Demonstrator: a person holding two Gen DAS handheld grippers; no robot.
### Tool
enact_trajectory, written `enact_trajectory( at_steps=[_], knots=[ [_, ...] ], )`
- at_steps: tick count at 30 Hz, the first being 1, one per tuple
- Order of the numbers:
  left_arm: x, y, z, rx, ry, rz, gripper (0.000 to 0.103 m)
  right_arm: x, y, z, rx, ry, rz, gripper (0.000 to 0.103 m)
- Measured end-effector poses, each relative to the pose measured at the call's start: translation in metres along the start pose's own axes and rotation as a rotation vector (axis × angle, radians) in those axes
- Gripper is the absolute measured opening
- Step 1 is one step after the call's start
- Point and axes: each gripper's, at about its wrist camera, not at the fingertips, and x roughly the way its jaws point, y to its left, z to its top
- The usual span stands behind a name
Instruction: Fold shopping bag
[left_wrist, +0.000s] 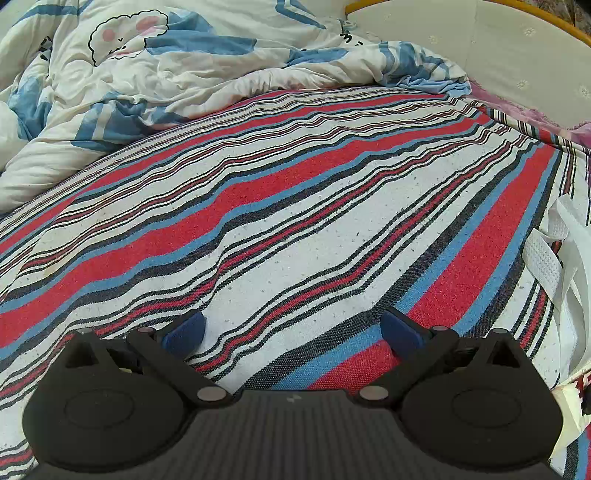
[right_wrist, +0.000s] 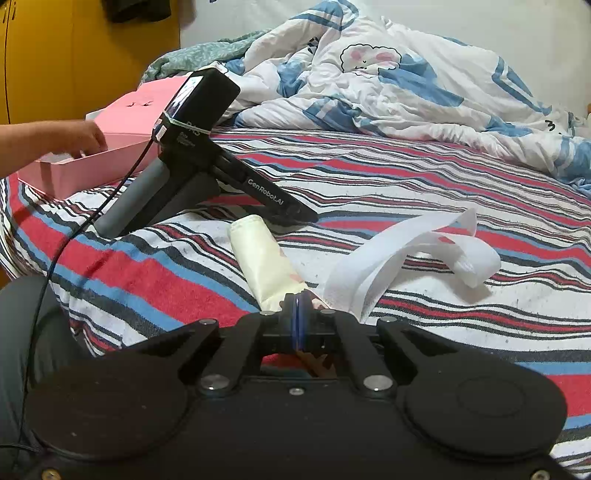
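Note:
The shopping bag (right_wrist: 264, 258) is a cream fabric roll on the striped bedspread (right_wrist: 443, 332), with its white handles (right_wrist: 406, 251) looping off to the right. My right gripper (right_wrist: 297, 317) is shut, blue pads together right at the roll's near end. The bag runs on underneath the fingers, and I see no fabric between the pads. My left gripper (right_wrist: 308, 218) lies on the bed beyond the roll with no hand on it. In its own view the left gripper (left_wrist: 292, 321) is open over bare bedspread. There the bag's white handles (left_wrist: 543, 258) show at the right edge.
A person's hand (right_wrist: 74, 138) reaches into a pink box (right_wrist: 122, 147) at the bed's left edge. A crumpled white and blue duvet (right_wrist: 388, 85) fills the far side. A black cable (right_wrist: 74, 251) trails from the left gripper. A padded headboard (left_wrist: 480, 55) stands at the back right.

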Motion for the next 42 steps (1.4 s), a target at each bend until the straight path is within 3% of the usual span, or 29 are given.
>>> enact_trajectory(
  at_steps=[42],
  knots=[
    [-0.0002,-0.0006,-0.0002,-0.001,0.000,0.000,0.103,0.0032,0.0014,-0.0003,0.011,-0.017,0.016,0.000]
  ],
)
